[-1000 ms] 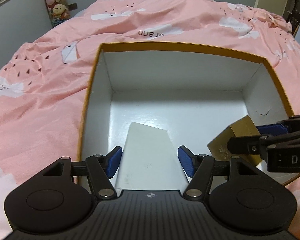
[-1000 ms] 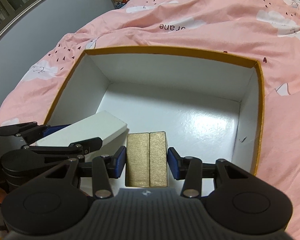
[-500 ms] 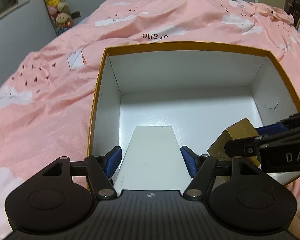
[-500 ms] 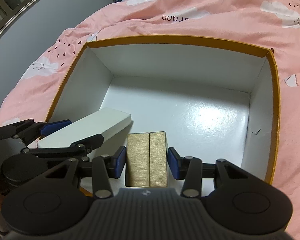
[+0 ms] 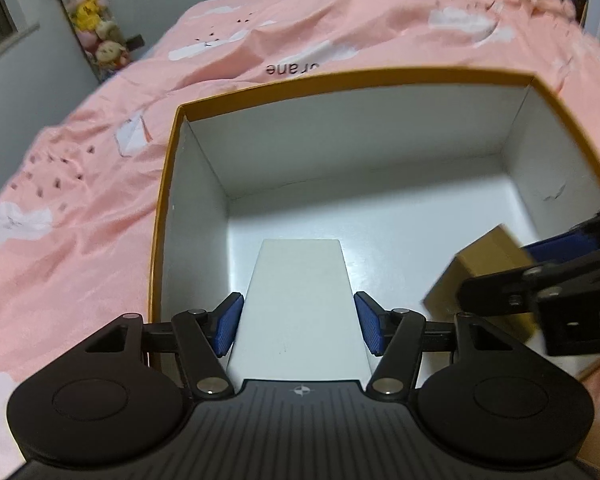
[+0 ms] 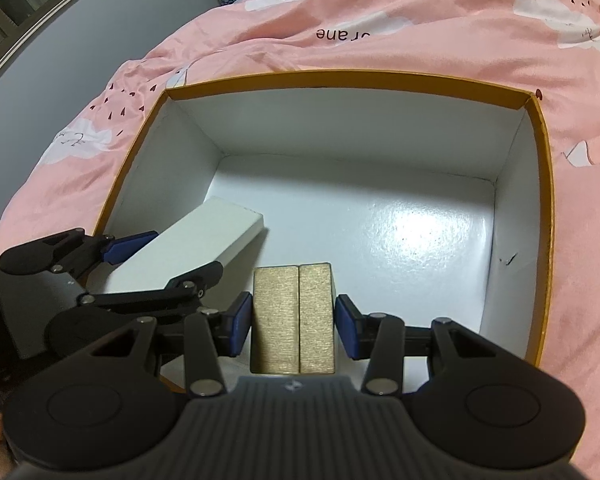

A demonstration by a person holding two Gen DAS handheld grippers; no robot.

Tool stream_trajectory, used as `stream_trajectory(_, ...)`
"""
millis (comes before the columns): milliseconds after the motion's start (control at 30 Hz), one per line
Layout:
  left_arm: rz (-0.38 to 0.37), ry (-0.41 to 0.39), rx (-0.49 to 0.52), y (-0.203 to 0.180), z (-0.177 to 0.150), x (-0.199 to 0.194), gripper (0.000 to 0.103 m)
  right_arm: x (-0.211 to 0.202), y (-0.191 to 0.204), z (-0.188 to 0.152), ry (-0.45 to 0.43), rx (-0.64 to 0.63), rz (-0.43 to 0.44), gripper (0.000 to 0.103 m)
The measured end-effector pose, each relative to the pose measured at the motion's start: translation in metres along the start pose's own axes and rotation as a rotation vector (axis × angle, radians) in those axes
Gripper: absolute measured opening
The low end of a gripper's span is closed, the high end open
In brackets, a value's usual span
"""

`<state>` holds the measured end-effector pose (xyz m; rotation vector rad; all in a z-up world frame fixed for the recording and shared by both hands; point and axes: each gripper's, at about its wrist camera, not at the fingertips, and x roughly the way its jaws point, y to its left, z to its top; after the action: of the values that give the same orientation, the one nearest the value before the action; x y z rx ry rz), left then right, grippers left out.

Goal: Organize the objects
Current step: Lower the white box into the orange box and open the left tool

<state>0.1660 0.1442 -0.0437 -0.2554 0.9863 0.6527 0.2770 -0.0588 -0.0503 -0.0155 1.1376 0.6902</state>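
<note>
A large open box (image 5: 168, 184) with an orange rim and white inside lies on the pink bed; it also shows in the right wrist view (image 6: 540, 208). My left gripper (image 5: 298, 328) is shut on a long white box (image 5: 300, 292), held over the near left part of the big box. My right gripper (image 6: 294, 330) is shut on a gold box (image 6: 292, 320), held over the near middle. The gold box (image 5: 484, 268) and right gripper appear at the right of the left wrist view. The white box (image 6: 196, 244) shows at left in the right wrist view.
Pink bedding (image 5: 80, 220) with cloud prints surrounds the box. Stuffed toys (image 5: 96, 40) stand at the far left by a grey wall. The floor of the big box (image 6: 400, 240) is bare white.
Both grippers have moved forward and lower over the big box, each still holding its box. The big box now fills more of both views.
</note>
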Motion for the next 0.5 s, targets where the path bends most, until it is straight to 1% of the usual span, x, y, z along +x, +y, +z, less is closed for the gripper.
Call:
stream_trajectory(67, -0.076, -0.014, -0.065, 0.014, 0.001, -0.008, 0.07, 0.001, -0.001, 0.001, 0.003, 0.006, -0.003, 0.047)
stream_trajectory(167, -0.176, -0.068, -0.147, 0.039, 0.005, -0.025, 0.069, 0.004, -0.001, 0.003, 0.007, 0.023, -0.001, 0.047)
stream_trajectory(267, -0.242, -0.119, -0.223, 0.064, 0.009, -0.042, 0.069, 0.008, 0.0, 0.007, 0.009, 0.039, 0.011, 0.047)
stream_trajectory(367, -0.263, -0.152, -0.256, 0.077, 0.014, -0.052, 0.069, 0.016, 0.003, 0.011, 0.015, 0.052, 0.016, 0.047)
stream_trajectory(433, -0.256, -0.168, -0.271, 0.084, 0.017, -0.054, 0.069, 0.023, 0.007, 0.013, 0.031, 0.058, 0.026, 0.047)
stream_trajectory(500, -0.238, -0.169, -0.276, 0.088, 0.017, -0.052, 0.069, 0.029, 0.009, 0.014, 0.047, 0.072, 0.038, 0.047)
